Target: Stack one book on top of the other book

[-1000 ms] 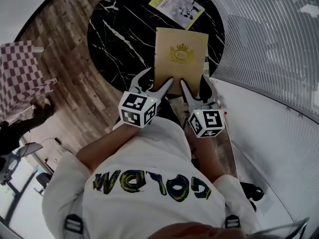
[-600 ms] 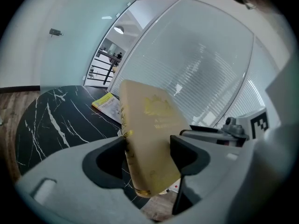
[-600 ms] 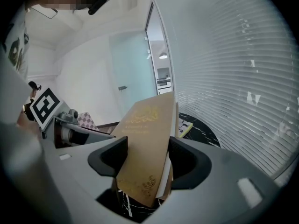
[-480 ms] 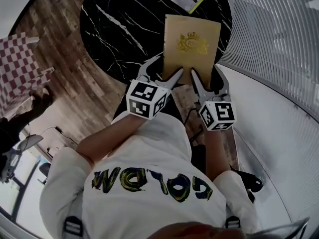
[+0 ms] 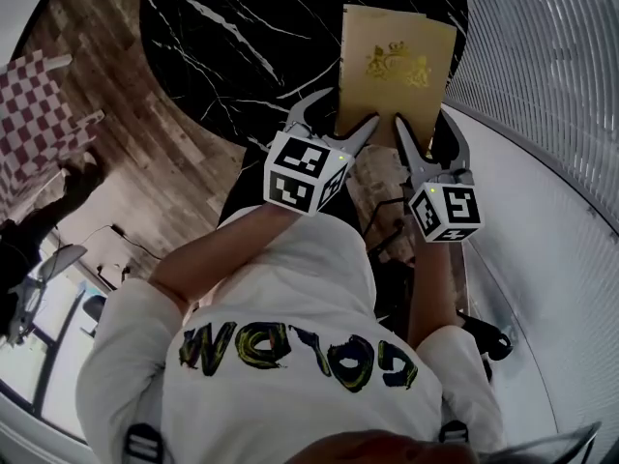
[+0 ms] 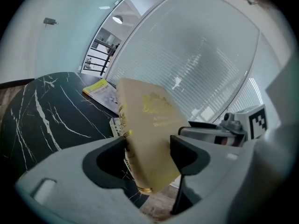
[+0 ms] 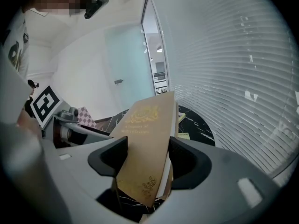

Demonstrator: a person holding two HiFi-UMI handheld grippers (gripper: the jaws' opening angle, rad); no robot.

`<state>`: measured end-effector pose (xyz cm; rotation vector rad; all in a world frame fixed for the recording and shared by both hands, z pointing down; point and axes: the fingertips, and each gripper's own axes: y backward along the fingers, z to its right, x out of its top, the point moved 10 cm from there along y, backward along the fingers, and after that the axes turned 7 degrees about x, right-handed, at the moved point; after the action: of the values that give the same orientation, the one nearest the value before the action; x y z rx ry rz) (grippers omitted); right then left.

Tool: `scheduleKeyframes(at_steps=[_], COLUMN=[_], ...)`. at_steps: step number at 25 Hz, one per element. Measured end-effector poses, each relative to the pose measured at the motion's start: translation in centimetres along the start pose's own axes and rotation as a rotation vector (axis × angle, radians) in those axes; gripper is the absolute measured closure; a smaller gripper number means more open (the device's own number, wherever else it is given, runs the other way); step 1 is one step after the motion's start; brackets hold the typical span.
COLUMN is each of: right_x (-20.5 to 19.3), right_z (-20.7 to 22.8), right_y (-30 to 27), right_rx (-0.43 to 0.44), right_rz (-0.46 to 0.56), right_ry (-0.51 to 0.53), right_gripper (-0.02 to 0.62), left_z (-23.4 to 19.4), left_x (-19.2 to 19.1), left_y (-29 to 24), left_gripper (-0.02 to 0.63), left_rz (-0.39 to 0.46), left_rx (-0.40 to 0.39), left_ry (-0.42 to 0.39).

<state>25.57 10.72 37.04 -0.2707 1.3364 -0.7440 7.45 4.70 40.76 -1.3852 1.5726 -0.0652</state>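
Note:
A gold hardcover book (image 5: pixel 397 66) with a crest on its cover hangs tilted over the near right part of the round black marble table (image 5: pixel 222 46). My left gripper (image 5: pixel 338 116) is shut on its near edge at the spine side. My right gripper (image 5: pixel 429 133) is shut on the same edge, further right. In the left gripper view the gold book (image 6: pixel 152 125) fills the gap between the pads of that gripper (image 6: pixel 148 155). The right gripper view shows the gold book (image 7: pixel 147 129) clamped in that gripper (image 7: pixel 147 161). A yellow book (image 6: pixel 100 90) lies flat at the table's far side.
A white slatted wall (image 5: pixel 542 75) curves close along the right of the table. A checkered red-and-white seat (image 5: pixel 39 114) stands on the wooden floor at the left. Small paper items (image 7: pixel 187 136) lie on the table near the gold book.
Both grippers have carried the gold book forward over the table and lower, toward the yellow book. Both grips look unchanged.

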Motion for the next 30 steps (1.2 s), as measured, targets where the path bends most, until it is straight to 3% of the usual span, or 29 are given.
scheduleKeyframes(at_steps=[30], right_x=[-5.0], right_z=[8.1], right_y=[-5.2], right_rx=[0.047], right_rz=[-0.115], right_ry=[-0.015], right_gripper=[0.314], left_z=[-1.1], left_x=[-3.6], left_y=[-9.5], left_gripper=[0.305], left_rz=[-0.100], left_rx=[0.041], left_ry=[0.005])
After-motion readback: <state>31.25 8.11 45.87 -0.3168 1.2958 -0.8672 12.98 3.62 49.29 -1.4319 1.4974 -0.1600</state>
